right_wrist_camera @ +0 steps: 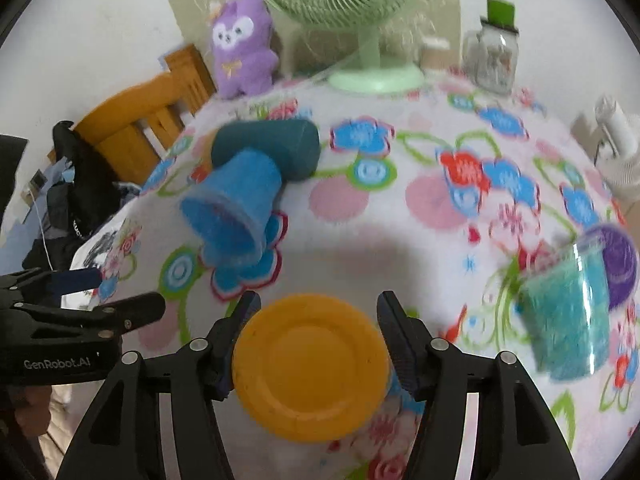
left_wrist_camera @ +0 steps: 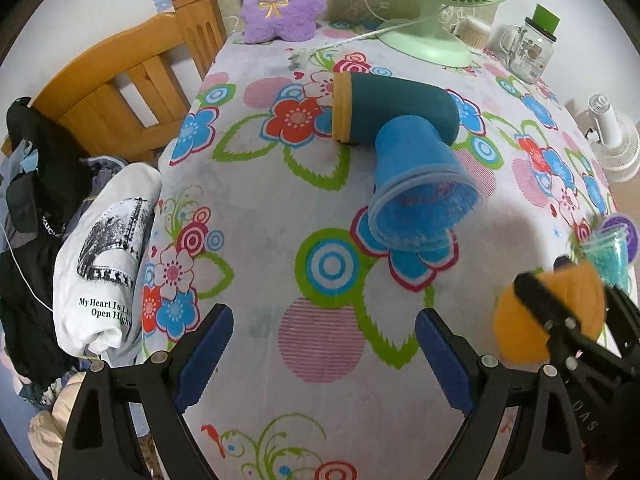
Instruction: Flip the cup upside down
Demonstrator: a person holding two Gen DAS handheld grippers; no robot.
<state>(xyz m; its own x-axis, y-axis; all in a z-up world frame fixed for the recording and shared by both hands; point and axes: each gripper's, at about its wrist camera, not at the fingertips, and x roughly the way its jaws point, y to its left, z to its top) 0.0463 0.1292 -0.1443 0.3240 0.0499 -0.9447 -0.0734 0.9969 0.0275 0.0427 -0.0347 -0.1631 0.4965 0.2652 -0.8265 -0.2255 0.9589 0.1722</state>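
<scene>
My right gripper point(right_wrist_camera: 316, 332) is shut on an orange cup point(right_wrist_camera: 310, 366) with its base toward the camera; it also shows in the left wrist view point(left_wrist_camera: 520, 320) above the floral tablecloth point(left_wrist_camera: 256, 216). A blue cup point(left_wrist_camera: 416, 184) lies on its side, mouth toward me, against a dark teal cup point(left_wrist_camera: 400, 108) with a yellow rim, also on its side. My left gripper point(left_wrist_camera: 324, 344) is open and empty, low over the cloth in front of the blue cup. A teal glitter cup point(right_wrist_camera: 568, 312) and a purple cup point(right_wrist_camera: 618, 268) stand at the right.
A green fan point(left_wrist_camera: 432, 36), a purple plush toy point(left_wrist_camera: 280, 0) and a glass jar point(left_wrist_camera: 528, 52) stand at the back. A white fan point(left_wrist_camera: 612, 140) is at the right edge. A wooden chair point(left_wrist_camera: 120, 80) with clothes point(left_wrist_camera: 100, 256) is left of the table.
</scene>
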